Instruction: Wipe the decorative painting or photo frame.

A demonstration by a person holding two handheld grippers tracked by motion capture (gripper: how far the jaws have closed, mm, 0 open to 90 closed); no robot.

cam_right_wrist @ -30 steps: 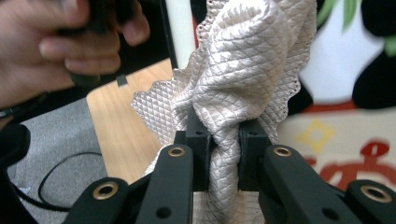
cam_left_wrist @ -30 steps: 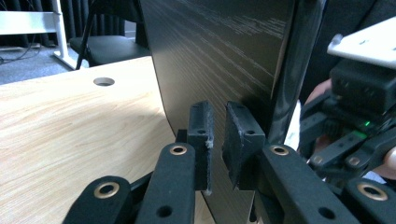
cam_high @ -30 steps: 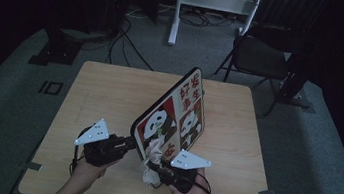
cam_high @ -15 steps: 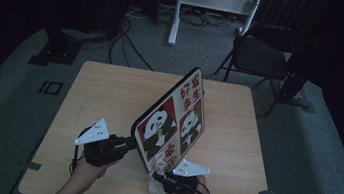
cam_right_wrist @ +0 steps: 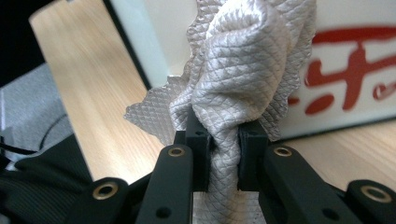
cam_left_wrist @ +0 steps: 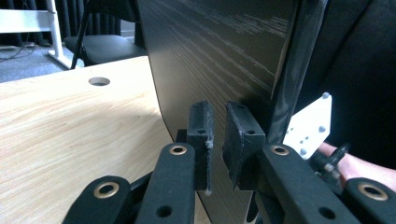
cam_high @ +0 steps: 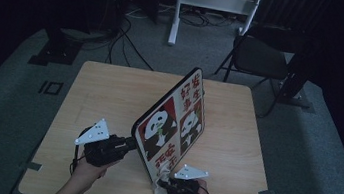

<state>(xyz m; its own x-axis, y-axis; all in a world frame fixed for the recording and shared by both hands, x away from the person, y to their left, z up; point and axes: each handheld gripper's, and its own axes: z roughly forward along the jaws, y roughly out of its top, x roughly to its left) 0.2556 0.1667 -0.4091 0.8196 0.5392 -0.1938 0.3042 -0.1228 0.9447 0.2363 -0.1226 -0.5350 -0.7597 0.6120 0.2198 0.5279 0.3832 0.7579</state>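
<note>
Quilted grey cloth [cam_right_wrist: 243, 74] bunched in right gripper [cam_right_wrist: 219, 154], glossy rounded panda tray [cam_high: 172, 122]

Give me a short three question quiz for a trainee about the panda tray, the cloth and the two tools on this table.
1. True or false: the panda tray lies flat on the table.
2. What does the right tool grip?
A. the cloth
B. a sponge
C. nothing
3. Which part of the tray does the left tool clamp?

Key:
1. False; it stands tilted on its edge.
2. A.
3. Its rim, at the near corner.
</note>
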